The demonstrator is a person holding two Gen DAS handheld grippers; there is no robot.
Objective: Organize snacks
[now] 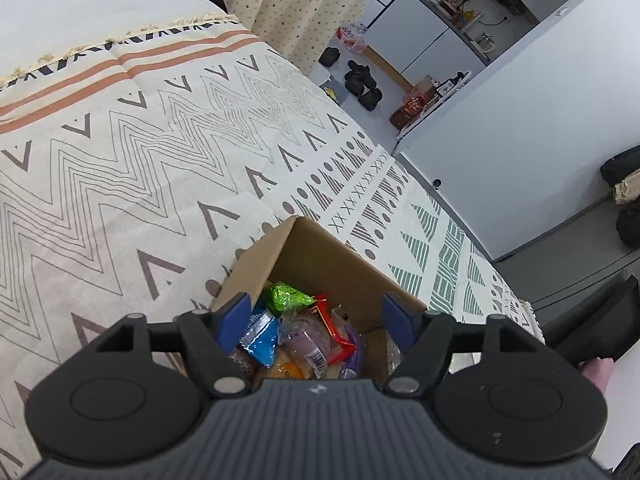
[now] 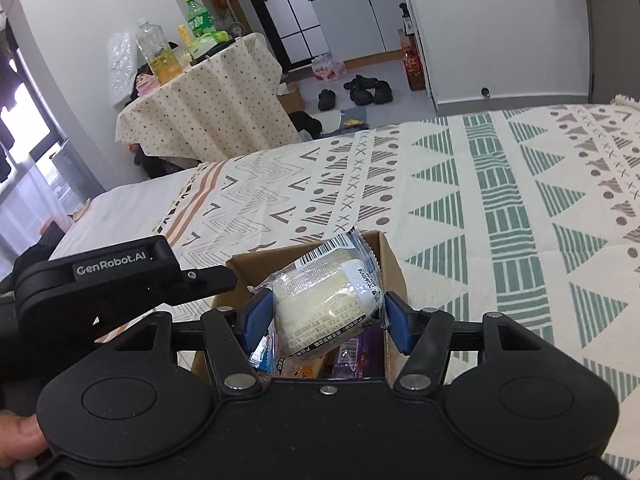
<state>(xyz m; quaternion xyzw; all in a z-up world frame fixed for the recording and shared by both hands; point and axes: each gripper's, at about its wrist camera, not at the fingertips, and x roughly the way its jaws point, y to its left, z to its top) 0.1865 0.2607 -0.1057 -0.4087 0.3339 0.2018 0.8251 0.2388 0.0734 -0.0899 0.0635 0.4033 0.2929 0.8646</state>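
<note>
Right gripper (image 2: 328, 316) clamps pale snack packet (image 2: 320, 312), seemingly over box (image 2: 394, 268).

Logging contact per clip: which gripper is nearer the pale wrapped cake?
Right. The right gripper holds the pale wrapped cake between its fingers above the cardboard box; the left gripper hovers open over the box, empty.

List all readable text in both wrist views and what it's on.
"GenRobot.AI": on the left gripper, seen in the right wrist view.
Barcode and small print on the cream snack packet held by the right gripper: too small to read.
Snack wrappers in the cardboard box: print blurred, unreadable.
Bottle labels on the side table: unreadable.
</note>
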